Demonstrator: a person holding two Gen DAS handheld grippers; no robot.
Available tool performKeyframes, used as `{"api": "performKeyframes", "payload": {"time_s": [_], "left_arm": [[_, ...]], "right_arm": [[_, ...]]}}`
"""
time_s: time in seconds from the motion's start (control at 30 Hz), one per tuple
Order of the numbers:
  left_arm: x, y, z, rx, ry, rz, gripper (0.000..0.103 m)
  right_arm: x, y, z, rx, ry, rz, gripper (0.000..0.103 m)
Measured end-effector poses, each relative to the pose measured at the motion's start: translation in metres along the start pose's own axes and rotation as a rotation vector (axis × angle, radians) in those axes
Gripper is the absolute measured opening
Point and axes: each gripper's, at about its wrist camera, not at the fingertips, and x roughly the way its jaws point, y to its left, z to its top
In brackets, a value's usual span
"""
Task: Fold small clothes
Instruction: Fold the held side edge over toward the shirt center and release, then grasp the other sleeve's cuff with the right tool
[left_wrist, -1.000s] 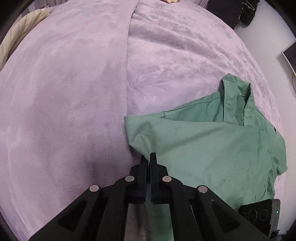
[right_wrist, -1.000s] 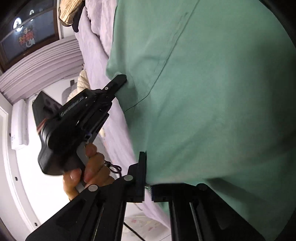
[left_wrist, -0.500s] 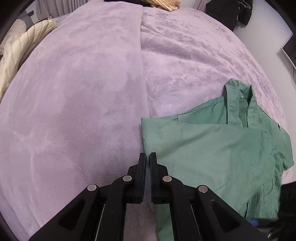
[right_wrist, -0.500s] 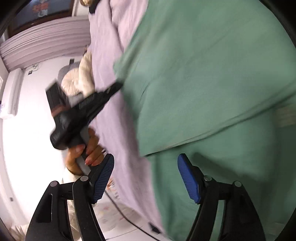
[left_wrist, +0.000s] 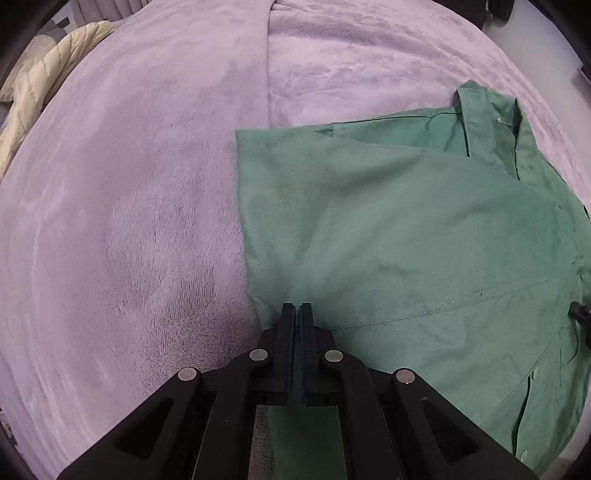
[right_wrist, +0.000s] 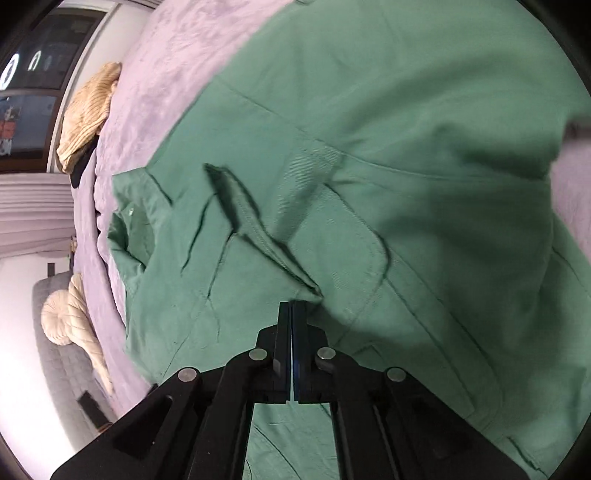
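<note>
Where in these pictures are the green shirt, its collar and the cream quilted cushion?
green shirt (left_wrist: 406, 240), left wrist view, flat folded body.
collar (left_wrist: 487, 110), left wrist view, upright band.
cream quilted cushion (right_wrist: 88, 110), right wrist view, ribbed top.

The left wrist camera sits behind the left claw (left_wrist: 296, 308) and looks steeply down along its fingers at the bed (left_wrist: 129, 203), close above the lavender blanket, with the green shirt (left_wrist: 406, 240) filling the right half of its view and a cream quilt (left_wrist: 40, 81) at the bed's far left edge

The right wrist camera looks along the right claw (right_wrist: 291, 308), tilted less steeply and rolled sideways, very near the green shirt (right_wrist: 406, 147), which fills most of its view; the bed's edge, a window (right_wrist: 29, 74) and a wall run down its left side

Both views share the shirt and its collar
</note>
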Motion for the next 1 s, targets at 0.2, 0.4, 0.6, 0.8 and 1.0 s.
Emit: {"api": "performKeyframes", "payload": {"time_s": [0.2,0.4,0.6,0.8,1.0], "left_arm": [[-0.025,-0.016,-0.006,0.021,-0.003,0.079,0.003],[-0.065,-0.057,-0.028,0.052,-0.059,0.117,0.003],[-0.087,-0.094,-0.049,0.041,-0.059,0.094,0.003],[-0.088,-0.131,-0.059,0.078,-0.037,0.111,0.003],[-0.085,-0.166,-0.057,0.091,-0.015,0.091,0.005]], "right_arm": [[-0.024,-0.015,-0.011,-0.044,0.028,0.051,0.003],[-0.042,-0.007,-0.022,-0.071,0.051,0.067,0.069],[-0.063,-0.017,-0.028,-0.054,0.05,0.086,0.07],[-0.08,-0.029,-0.02,-0.032,0.018,0.101,0.081],[-0.096,-0.051,-0.009,-0.013,-0.008,0.109,0.086]]}}
